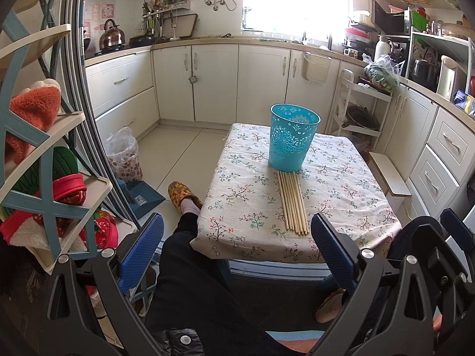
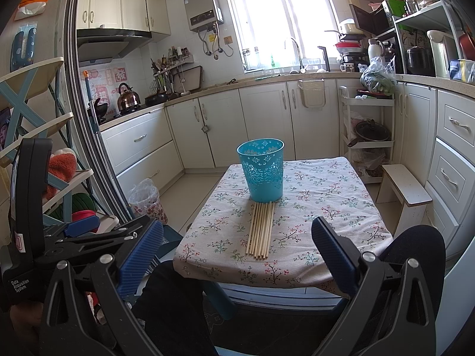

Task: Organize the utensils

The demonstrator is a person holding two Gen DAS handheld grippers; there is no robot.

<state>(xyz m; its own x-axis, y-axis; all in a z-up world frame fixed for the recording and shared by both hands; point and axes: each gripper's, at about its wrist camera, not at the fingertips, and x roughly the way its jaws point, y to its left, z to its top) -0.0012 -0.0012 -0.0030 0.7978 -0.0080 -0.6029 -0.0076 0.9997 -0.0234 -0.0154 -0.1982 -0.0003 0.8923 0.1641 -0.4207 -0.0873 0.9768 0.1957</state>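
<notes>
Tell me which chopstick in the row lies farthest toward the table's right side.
The outermost stick on the right edge of the chopsticks, beside bare tablecloth; every other stick lies to its left, all pointing at the blue cup.

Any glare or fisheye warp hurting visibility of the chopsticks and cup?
Left wrist view: the window is blown out white, yet the wooden chopsticks and the turquoise perforated plastic cup stay sharp. Right wrist view: milder window glare, strong barrel warp at the edges, and the chopsticks are crisp at centre.

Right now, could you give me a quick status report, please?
Left gripper and right gripper open, empty. Chopsticks flat beside upright blue holder. Nothing in between.
</notes>
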